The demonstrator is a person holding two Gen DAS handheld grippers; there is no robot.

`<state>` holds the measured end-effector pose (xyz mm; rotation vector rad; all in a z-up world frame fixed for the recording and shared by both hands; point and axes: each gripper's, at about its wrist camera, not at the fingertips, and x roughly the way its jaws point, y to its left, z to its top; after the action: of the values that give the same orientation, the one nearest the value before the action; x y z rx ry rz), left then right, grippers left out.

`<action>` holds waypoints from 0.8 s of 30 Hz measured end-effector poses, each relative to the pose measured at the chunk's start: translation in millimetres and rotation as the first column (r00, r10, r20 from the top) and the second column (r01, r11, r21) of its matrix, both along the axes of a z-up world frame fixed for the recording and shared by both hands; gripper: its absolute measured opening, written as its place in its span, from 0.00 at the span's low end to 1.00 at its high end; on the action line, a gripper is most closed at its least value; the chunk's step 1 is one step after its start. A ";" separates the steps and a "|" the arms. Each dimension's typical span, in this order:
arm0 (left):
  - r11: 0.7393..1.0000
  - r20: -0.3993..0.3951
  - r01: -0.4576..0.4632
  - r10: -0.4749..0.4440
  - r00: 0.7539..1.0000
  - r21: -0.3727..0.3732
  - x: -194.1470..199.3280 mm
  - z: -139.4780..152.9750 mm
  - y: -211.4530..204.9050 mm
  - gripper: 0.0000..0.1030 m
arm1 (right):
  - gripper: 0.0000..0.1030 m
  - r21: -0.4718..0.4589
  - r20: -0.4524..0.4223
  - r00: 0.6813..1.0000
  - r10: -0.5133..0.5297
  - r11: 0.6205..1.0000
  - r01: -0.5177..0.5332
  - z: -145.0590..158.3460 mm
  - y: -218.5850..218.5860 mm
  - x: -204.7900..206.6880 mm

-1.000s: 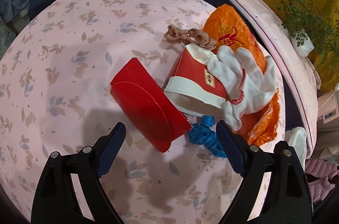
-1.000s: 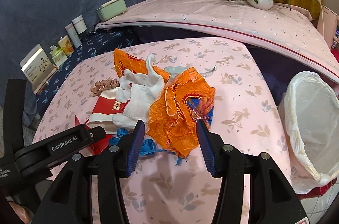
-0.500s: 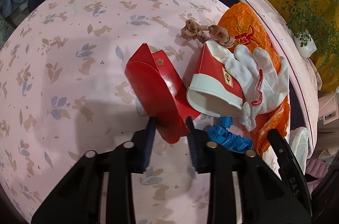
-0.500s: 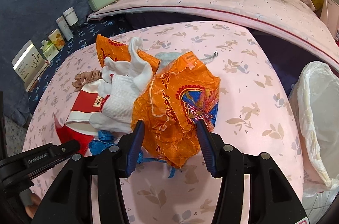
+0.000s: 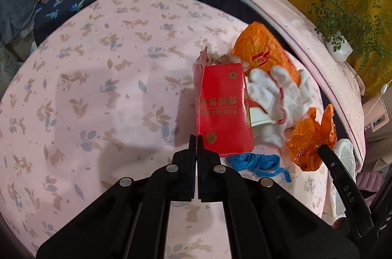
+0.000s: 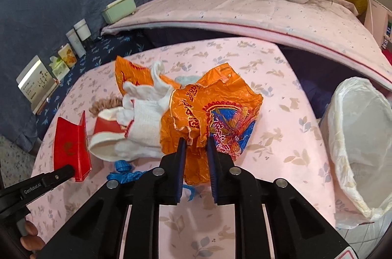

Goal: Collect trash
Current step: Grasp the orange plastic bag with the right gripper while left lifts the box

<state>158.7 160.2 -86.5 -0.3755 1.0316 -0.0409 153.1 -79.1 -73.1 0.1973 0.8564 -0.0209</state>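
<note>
Already my left gripper (image 5: pixel 196 136) pinches the stiff, light red box (image 5: pixel 224 109) by its edge; my right gripper (image 6: pixel 196 143) grips the crinkly orange wrapper (image 6: pixel 213 112).

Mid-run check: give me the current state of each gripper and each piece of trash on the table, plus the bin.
left gripper: shut on the red carton's edge.
red carton: flattened, lifted upright.
right gripper: shut on the orange wrapper.
orange wrapper: crumpled, pinched at its near edge.
white glove: limp, draped over the paper cup.
paper cup: tipped on its side.
blue string: tangled, loose on the cloth.
bin: lined, open.
</note>
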 end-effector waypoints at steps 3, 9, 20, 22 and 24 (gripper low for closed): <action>1.000 0.037 0.006 -0.006 0.999 -0.006 -4.6 16.4 -0.8 0.00 | 0.14 -0.002 0.038 0.999 -0.008 1.000 0.008 16.6 -5.9 -7.5; 0.999 0.101 0.048 -0.047 0.994 -0.015 -13.4 47.2 -17.5 0.00 | 0.14 0.003 0.110 0.994 -0.026 1.000 0.026 48.9 -17.9 -23.0; 0.979 0.214 0.203 -0.197 0.957 -0.005 -21.9 98.3 -93.6 0.00 | 0.14 0.014 0.205 0.973 -0.105 0.994 0.104 91.0 -60.8 -58.6; 0.971 0.228 0.238 -0.233 0.945 0.005 -23.4 104.4 -113.3 0.00 | 0.14 0.016 0.216 0.968 -0.129 0.992 0.128 94.6 -72.7 -65.4; 0.961 0.240 0.277 -0.272 0.932 0.011 -25.8 109.7 -132.7 0.00 | 0.14 0.024 0.226 0.961 -0.157 0.988 0.155 97.8 -86.8 -72.8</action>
<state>132.8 27.4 23.3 -0.2370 0.8377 -0.3426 80.3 -165.8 24.8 0.2679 0.6108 -0.1407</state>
